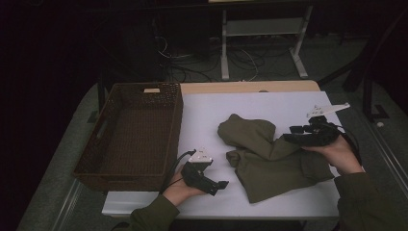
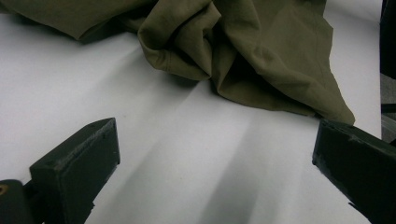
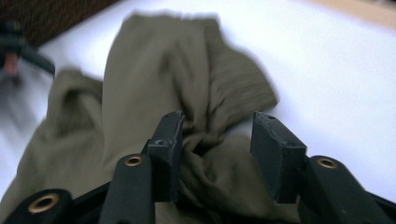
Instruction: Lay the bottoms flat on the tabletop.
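An olive-green garment (image 1: 267,159) lies crumpled on the white table (image 1: 216,106), right of centre. My right gripper (image 1: 294,133) hovers over the garment's right part, held in a hand and pointing left. In the right gripper view its jaws (image 3: 217,140) stand apart, open, with the folded cloth (image 3: 154,79) below and beyond them, and the pads do not press on it. My left gripper (image 1: 219,186) rests near the table's front edge, left of the garment. Its jaws (image 2: 215,154) stand wide open over bare table, with the cloth (image 2: 261,51) lying ahead of them.
A dark woven basket (image 1: 127,175) sits at the table's left side with nothing in it. Beyond the table's far edge are cables and the legs of a desk frame (image 1: 224,57) on the floor. White tabletop shows between the basket and the garment.
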Demonstrator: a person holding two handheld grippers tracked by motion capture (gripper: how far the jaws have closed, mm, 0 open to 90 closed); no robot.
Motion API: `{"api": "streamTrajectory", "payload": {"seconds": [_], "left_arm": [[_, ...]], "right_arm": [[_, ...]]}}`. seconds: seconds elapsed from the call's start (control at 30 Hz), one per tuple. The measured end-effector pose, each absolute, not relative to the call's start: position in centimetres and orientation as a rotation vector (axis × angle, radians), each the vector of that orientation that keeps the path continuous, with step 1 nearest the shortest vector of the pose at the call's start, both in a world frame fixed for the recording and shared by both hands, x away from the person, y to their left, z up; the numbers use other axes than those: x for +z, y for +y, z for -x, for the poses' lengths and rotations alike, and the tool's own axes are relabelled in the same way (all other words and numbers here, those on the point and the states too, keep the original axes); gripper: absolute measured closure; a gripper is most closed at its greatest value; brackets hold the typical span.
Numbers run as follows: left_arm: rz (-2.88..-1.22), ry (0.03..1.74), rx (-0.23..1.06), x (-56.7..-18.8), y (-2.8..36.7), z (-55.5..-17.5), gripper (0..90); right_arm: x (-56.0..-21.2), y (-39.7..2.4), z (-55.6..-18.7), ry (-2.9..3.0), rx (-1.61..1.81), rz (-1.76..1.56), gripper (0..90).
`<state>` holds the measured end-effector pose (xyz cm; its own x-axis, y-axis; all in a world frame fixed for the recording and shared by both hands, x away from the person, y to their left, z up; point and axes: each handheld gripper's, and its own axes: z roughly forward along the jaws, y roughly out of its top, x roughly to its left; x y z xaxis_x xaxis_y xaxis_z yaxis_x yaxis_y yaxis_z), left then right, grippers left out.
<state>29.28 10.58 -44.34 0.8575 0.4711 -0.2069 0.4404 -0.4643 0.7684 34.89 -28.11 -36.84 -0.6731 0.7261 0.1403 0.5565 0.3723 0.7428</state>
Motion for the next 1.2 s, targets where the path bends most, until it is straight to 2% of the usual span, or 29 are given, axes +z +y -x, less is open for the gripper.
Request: {"api": "streamTrajectory", "payload": {"seconds": [0.13, 0.2, 0.27, 0.67, 1.03, 1.07, 1.2], "left_arm": [[-2.121, 0.659, 0.045, -44.3, 10.6, -29.3, 0.0], [-2.122, 0.66, 0.046, -44.3, 10.6, -29.2, 0.0], [-2.122, 0.66, 0.046, -44.3, 10.6, -29.2, 0.0], [-2.117, 0.658, 0.047, -44.2, 10.6, -29.3, 0.0], [-2.124, 0.652, 0.049, -44.2, 10.5, -29.2, 0.0], [-2.125, 0.651, 0.05, -44.2, 10.5, -29.2, 0.0], [-2.118, 0.657, 0.048, -44.2, 10.6, -29.2, 0.0]], "right_arm": [[-38.4, -28.0, -34.6, 2.536, 1.174, -1.141, 77.4], [-38.8, -28.0, -34.3, 2.571, 1.166, -1.141, 84.4], [-38.9, -27.9, -33.7, 2.584, 1.168, -1.133, 87.4], [-39.7, -23.5, -28.9, 2.762, 1.183, -0.933, 88.2], [-43.1, -18.5, -25.8, 2.959, 1.077, -0.793, 87.4], [-43.1, -18.6, -25.9, 2.959, 1.086, -0.796, 86.1], [-41.9, -19.6, -26.1, 2.875, 1.173, -0.831, 69.2]]}}
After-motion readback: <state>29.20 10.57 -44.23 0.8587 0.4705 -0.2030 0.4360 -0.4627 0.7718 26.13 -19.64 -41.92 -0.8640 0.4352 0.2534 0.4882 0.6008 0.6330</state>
